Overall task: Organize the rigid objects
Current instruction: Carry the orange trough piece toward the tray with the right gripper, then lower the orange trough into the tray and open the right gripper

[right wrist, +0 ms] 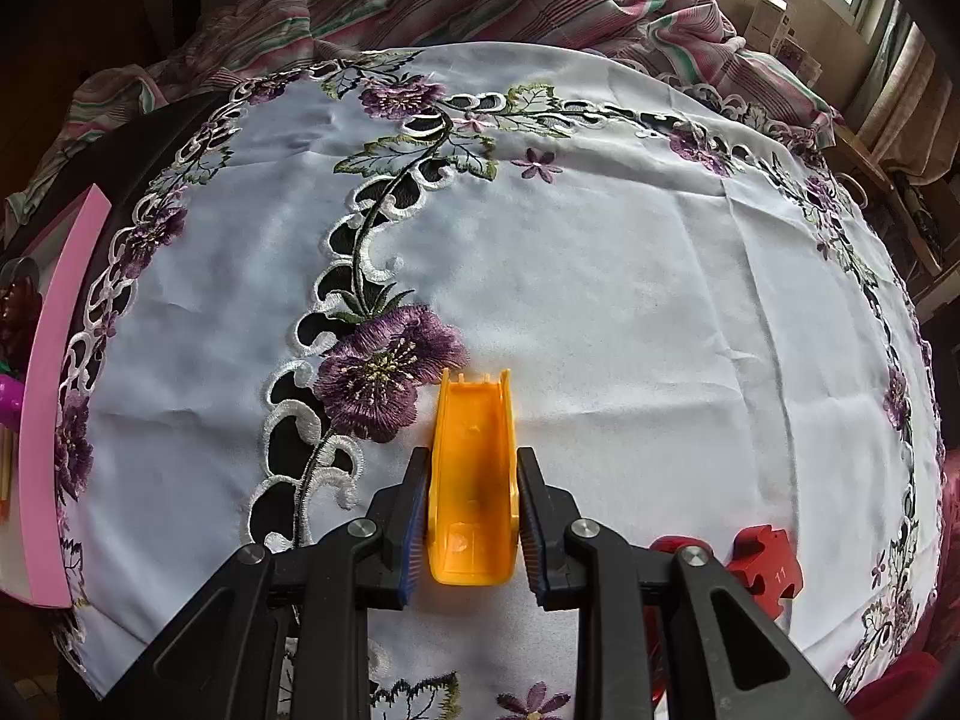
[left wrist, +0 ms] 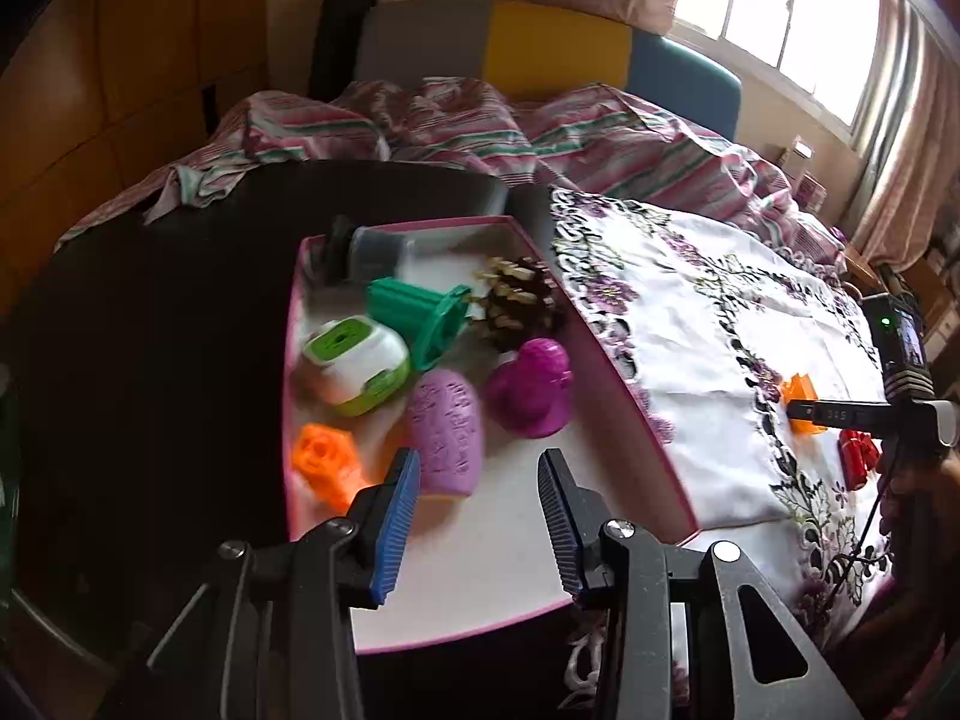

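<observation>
Right wrist: tool [right wrist: 473, 501] grips orange piece [right wrist: 474, 468].

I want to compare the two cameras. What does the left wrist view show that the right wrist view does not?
Only the left wrist view: the box's contents, such as the green funnel, pinecone and purple duck, with the left hand-held gripper open and empty above them.

Only the right wrist view: the right hand-held gripper shut on the orange piece.

Both: the pink box, embroidered cloth and red piece.
</observation>
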Available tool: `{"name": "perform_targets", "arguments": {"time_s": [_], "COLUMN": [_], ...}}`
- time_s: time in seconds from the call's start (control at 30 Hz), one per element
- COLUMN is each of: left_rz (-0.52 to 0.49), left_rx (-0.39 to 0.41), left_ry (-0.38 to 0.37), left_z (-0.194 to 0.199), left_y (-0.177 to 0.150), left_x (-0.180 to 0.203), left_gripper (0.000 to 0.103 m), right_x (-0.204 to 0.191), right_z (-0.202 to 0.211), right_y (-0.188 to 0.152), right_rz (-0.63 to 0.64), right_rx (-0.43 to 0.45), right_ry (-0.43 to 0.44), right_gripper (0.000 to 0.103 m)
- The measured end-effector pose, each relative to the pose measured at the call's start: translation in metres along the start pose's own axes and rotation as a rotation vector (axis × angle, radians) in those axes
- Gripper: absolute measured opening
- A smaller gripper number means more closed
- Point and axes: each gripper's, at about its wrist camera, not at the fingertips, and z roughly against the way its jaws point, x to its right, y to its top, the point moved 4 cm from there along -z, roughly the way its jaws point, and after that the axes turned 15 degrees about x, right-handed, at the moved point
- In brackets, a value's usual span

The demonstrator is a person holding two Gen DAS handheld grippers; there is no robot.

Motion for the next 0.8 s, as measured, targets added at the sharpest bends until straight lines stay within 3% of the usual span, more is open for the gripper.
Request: {"name": "perform_targets", "arguments": {"time_s": [0.2,0.5,0.8], "left_rz": [0.054,0.123,0.131], "left_rx": [-0.003,-0.003,0.012], "left_ry": [0.076,0.172,0.150], "left_z": [0.010,0.025,0.030], "left_y": [-0.009,-0.021,-0.019], "left_x": [-0.041,-0.092,-0.092], "left_gripper": [0.042,0.042,0.042], "right_x": [-0.006,-0.041,-0.148], "right_z": [0.005,0.031,0.087], "right_y": [0.002,0.008,0.013], "right_rz": [0.000,0.004,0.154], "right_rx": [0.019,0.069,0.151], "right_ry": [0.039,0.211,0.416], "right_gripper": [0.026,0.026,0.026]}}
